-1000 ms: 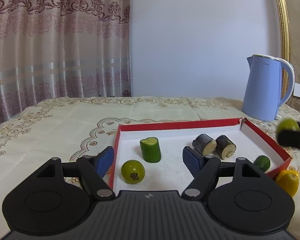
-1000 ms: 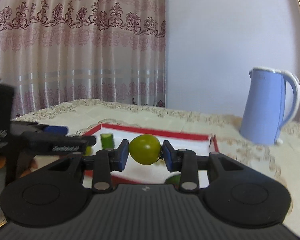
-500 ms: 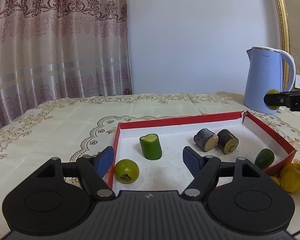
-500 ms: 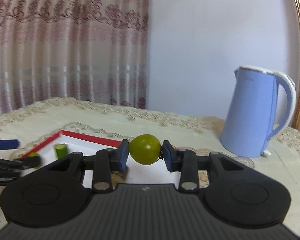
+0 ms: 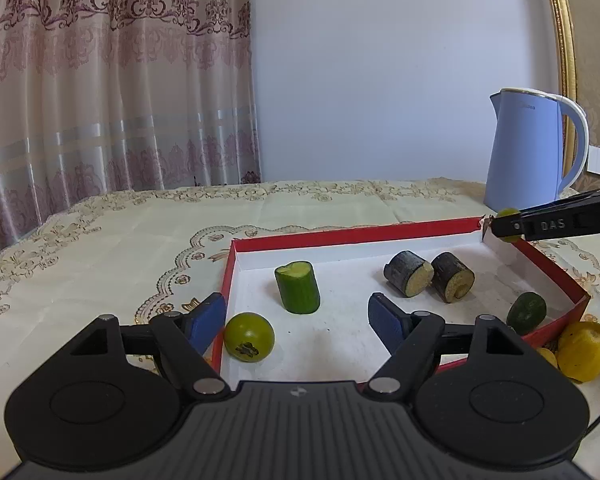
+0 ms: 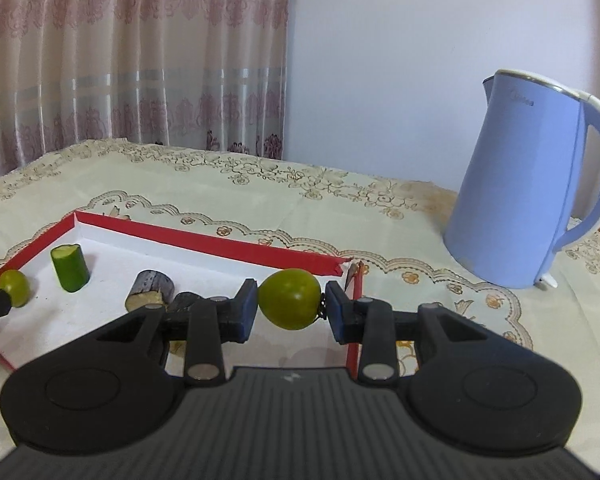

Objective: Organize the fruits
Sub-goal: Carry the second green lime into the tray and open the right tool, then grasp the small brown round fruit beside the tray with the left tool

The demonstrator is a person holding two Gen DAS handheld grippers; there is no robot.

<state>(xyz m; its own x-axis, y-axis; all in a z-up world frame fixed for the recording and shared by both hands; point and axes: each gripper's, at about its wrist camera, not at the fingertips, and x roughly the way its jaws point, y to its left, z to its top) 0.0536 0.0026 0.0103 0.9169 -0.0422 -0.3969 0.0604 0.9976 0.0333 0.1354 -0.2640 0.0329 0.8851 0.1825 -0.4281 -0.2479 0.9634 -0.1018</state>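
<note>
A red-rimmed tray (image 5: 352, 234) with a white floor holds an upright cucumber piece (image 5: 298, 287), two dark sugarcane chunks (image 5: 408, 278), a dark green fruit (image 5: 526, 312) and a green tomato (image 5: 249, 336). My left gripper (image 5: 298, 316) hovers over the tray's near-left corner with its jaws opening. That tomato lies free just inside the left fingertip (image 5: 208, 320). My right gripper (image 6: 290, 304) is shut on a second green tomato (image 6: 290, 298), held above the tray's far right corner (image 6: 350, 266). From the left wrist view, the right gripper (image 5: 508, 224) reaches in from the right.
A blue kettle (image 6: 528, 200) stands on the embroidered tablecloth (image 6: 260, 184) beyond the tray's right corner. Yellow fruits (image 5: 582, 350) lie outside the tray's near right wall. A curtain and a white wall stand behind the table.
My right gripper carried its green tomato to the tray's far right corner, closer to the kettle. The tomato by my left fingers rolled slightly left. My left gripper stayed put.
</note>
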